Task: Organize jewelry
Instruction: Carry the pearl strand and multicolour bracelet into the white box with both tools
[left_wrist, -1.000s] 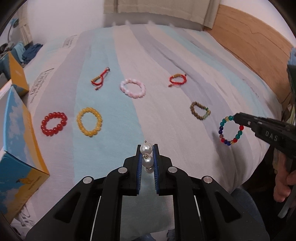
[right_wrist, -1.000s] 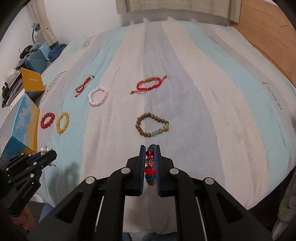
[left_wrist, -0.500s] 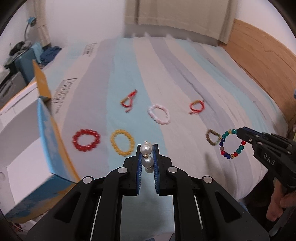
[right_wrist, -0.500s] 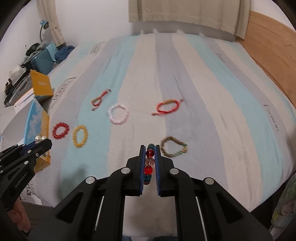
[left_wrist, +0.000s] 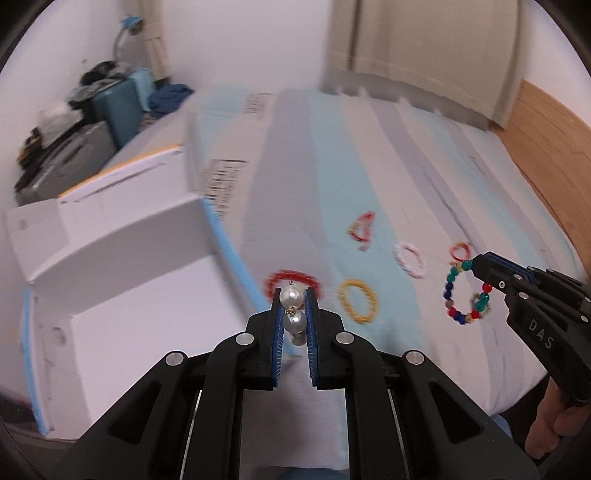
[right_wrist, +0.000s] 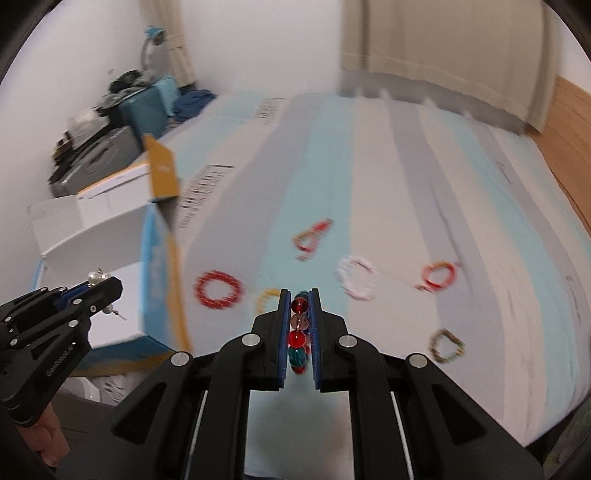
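Now carrying step; left gripper (left_wrist: 293, 295) fingers clamp pearl earring (left_wrist: 293, 308); right gripper (right_wrist: 299, 297) fingers clamp multicolour bracelet (left_wrist: 466, 291); next, likely release into open box (left_wrist: 122, 266).

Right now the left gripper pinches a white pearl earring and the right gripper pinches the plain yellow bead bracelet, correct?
Not quite. The right gripper pinches the multicoloured bead bracelet; the yellow bead bracelet lies on the striped bedspread, as the left wrist view shows. The left gripper does pinch the white pearl earring.

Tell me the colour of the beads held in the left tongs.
White pearl beads, clearest in the left wrist view.
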